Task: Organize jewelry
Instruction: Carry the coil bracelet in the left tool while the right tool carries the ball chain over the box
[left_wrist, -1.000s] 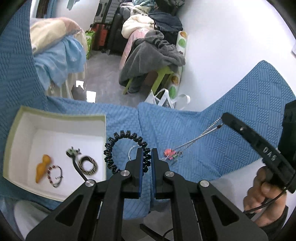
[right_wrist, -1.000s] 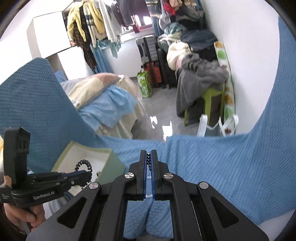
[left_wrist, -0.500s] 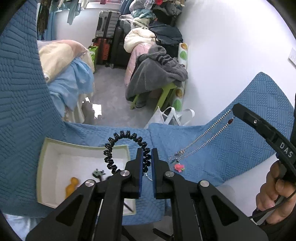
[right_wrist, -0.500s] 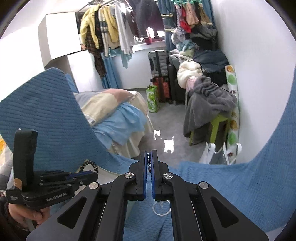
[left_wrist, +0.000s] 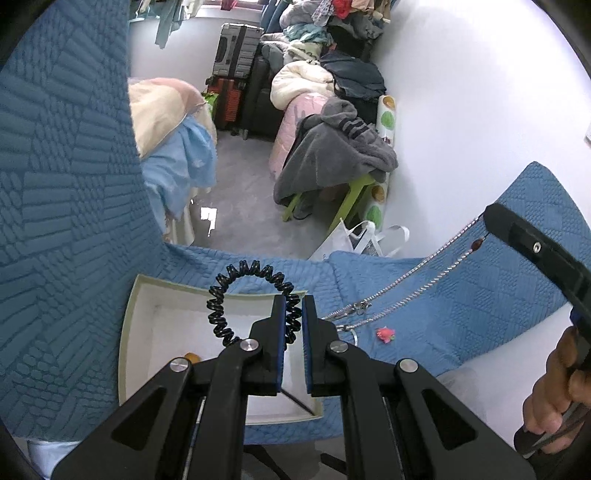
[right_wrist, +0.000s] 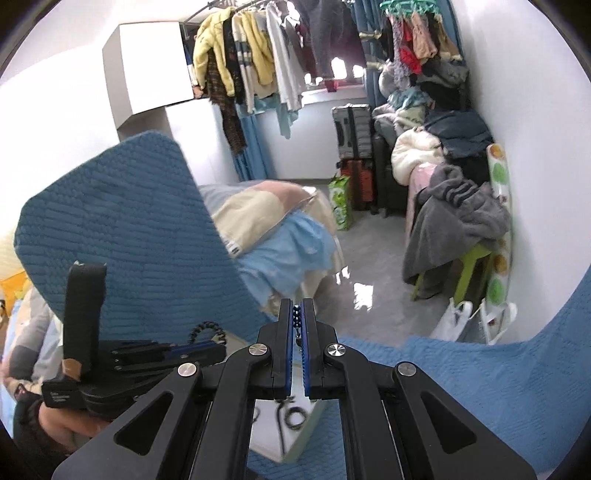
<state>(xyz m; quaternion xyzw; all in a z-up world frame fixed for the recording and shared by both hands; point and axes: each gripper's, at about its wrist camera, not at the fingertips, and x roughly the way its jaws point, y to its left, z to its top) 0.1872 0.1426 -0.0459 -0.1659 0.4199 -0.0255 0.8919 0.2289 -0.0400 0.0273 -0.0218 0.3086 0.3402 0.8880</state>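
Observation:
My left gripper (left_wrist: 293, 308) is shut on a black coiled bracelet (left_wrist: 236, 291) and holds it above the white jewelry box (left_wrist: 127, 332). The box holds an orange piece (left_wrist: 192, 356); other pieces are hidden behind the gripper. My right gripper (right_wrist: 297, 314) is shut on a silver chain necklace (left_wrist: 413, 273); its beads (right_wrist: 296, 318) show between the jaws. The chain hangs slanting down toward the blue cloth (left_wrist: 461, 295). A small pink flower charm (left_wrist: 385, 334) lies on the cloth right of the box. The left gripper also shows in the right wrist view (right_wrist: 207, 347).
The blue quilted cloth covers the work surface, and its far edge drops to a grey floor (left_wrist: 240, 206). Beyond are a bed with blue and cream bedding (left_wrist: 173, 140), a green stool under grey clothes (left_wrist: 332, 162), suitcases (left_wrist: 236, 55) and a white bag (left_wrist: 354, 236).
Both grippers have risen and tilted up. The left has carried the coiled bracelet over the box. The right has lifted the chain higher, and the pink charm now lies on the cloth.

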